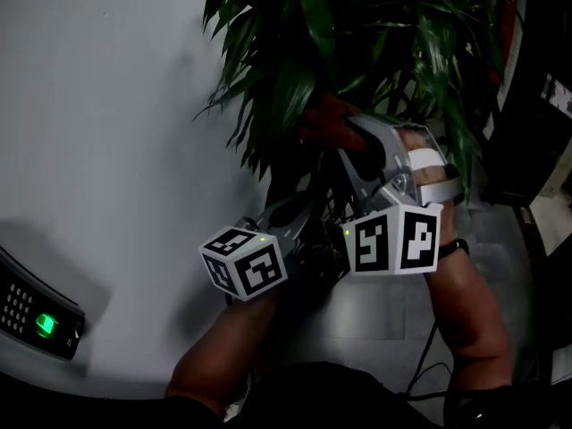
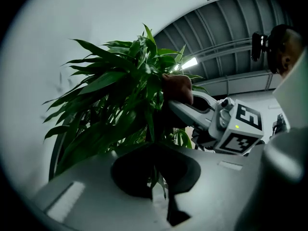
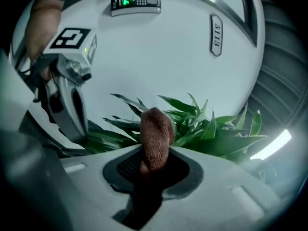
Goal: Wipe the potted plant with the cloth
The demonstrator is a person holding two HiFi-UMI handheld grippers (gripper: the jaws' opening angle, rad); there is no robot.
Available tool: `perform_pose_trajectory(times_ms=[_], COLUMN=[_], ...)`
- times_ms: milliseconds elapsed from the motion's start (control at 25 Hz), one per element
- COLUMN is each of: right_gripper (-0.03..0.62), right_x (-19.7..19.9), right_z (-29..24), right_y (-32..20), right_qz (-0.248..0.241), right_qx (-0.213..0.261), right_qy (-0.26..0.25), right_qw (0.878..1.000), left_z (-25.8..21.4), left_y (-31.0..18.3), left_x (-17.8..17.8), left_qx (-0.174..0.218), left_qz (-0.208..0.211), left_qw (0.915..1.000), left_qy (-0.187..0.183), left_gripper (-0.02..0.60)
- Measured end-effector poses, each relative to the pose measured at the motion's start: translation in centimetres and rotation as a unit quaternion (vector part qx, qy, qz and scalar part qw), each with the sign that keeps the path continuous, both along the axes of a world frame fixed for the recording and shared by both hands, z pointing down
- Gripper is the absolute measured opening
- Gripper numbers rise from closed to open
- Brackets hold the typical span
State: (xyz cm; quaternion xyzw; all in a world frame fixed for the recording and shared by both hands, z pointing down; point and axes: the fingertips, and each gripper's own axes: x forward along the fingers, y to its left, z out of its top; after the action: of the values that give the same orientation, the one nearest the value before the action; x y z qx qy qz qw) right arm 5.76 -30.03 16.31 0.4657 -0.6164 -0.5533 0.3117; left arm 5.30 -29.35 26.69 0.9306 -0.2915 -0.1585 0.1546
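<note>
Biggest thing here is the pale wall (image 1: 107, 105), and right up against it is the plant (image 1: 357, 34), a bushy one with long, narrow dark green leaves. It fills the top of the head view.

Both grippers are in at the foliage. The right gripper (image 3: 150, 172) sits higher, reaching into the leaves, and its jaws are pinching the cloth (image 3: 155, 138). That's a reddish-brown knit-looking wad poking out past the tips, and in the head view it's touching the leaves near the middle of the plant.

The left gripper (image 2: 156, 174) is lower and just to the left of the right one. Its jaws are pressed together on a thin leaf (image 2: 155, 129) that hangs down into the gap between them.

Smaller stuff: a keypad (image 1: 40, 315) with a green light sits on the wall, well left of the plant, and the right gripper view also shows a little number plate (image 3: 216, 34) on the wall.
</note>
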Motion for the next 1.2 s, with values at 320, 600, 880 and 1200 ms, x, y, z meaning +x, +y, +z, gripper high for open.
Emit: perform_pose_trajectory(times_ms=[320,600,880,1200], right_gripper=[0.071,0.071,0.071,0.071], right_x=[0.6,-0.1,-0.6,-1.2], right_z=[-0.8,2.0,4.7,7.9], right_y=[-3.9,-3.7,-2.7,-1.0], right_qz=[0.034,0.016,-0.009,-0.040], right_qx=[0.006,-0.020,-0.056,-0.116], right_qy=[0.036,0.054,0.044,0.036], right_qw=[0.999,0.998,0.997,0.992], left_z=[-0.1,0.2,0.4,0.6], left_y=[-0.4,-0.6,-0.8,-1.2], left_x=[0.0,0.3,0.2,0.0], left_qx=[0.002,-0.004,-0.006,-0.001], left_qz=[-0.001,0.004,0.004,-0.009], left_qw=[1.0000,1.0000,1.0000,0.9998], left_qy=[-0.006,-0.004,-0.003,-0.017], left_gripper=[0.024,0.023,0.023,0.023])
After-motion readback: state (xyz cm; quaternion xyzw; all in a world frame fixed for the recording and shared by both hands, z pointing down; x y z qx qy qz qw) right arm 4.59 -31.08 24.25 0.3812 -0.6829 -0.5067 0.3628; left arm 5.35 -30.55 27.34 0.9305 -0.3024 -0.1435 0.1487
